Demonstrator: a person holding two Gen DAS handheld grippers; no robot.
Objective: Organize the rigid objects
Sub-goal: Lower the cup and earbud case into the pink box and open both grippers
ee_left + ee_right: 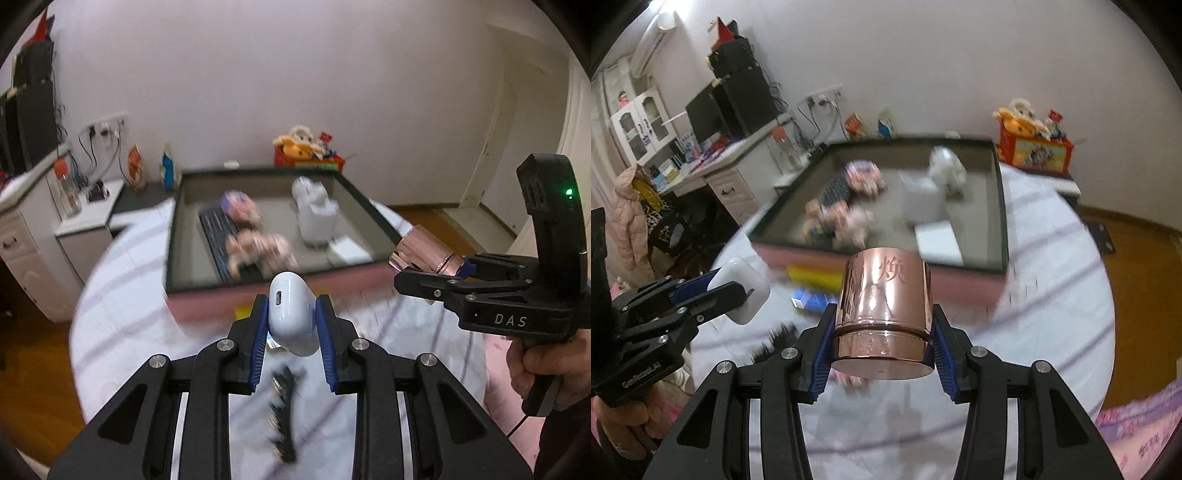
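Carry step, judging by the lifted loads: both grippers hold items above the bed, tray not yet reached. Left gripper [293, 325] has its jaws narrowed tight on a white earbud case [291, 314], pads pressing both sides. Right gripper [882, 354] is clamped on a rose-gold metal cup [884, 306], jaws spread wider around its base.

The big dark-rimmed tray [384, 221] sits ahead on the striped sheet [122, 295]. Next move likely calls for carrying both forward over the rim and setting them down in bare spots.

Tray is already crowded: keyboard [218, 232], plush toys [258, 243], white jug [314, 218], white flat box [347, 249]. Free room looks to be at the near right. A black hair clip [284, 410], a yellow box [812, 277] and a blue box [810, 301] lie outside the tray.
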